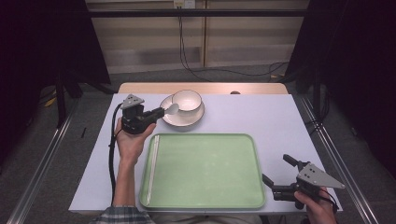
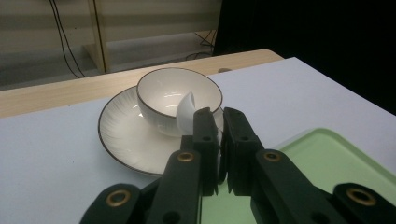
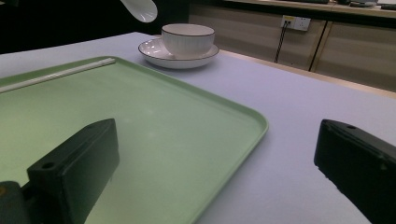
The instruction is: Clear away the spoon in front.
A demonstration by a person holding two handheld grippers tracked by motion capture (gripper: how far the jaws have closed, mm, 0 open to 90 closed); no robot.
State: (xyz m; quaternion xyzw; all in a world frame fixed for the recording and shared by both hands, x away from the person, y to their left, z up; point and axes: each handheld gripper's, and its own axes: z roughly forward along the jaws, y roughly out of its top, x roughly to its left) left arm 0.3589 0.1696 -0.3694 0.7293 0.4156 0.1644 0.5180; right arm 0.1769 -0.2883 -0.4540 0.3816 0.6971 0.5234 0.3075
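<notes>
High view first: the left hand-held gripper (image 1: 160, 112) has its jaws nearly together, pinched on the handle of a white spoon (image 1: 172, 109), and the spoon's scoop hangs over the saucer (image 1: 182, 120) just beside the cup (image 1: 187, 100), near the far edge of the worktop (image 1: 275, 121). From the left gripper view, the spoon (image 2: 187, 112) pokes up between the black jaws, tilted, its scoop right at the cup's (image 2: 173, 93) rim. It looks glazed, hard and slick, light but breakable, so a firm pinch low on the handle is the safe hold; a chip against the cup is the risk. The right hand-held gripper (image 1: 276, 169) rests wide open and empty by the near right corner, beside the green tray (image 1: 205, 172), where a white stick (image 1: 153, 168) lies along the left edge.
</notes>
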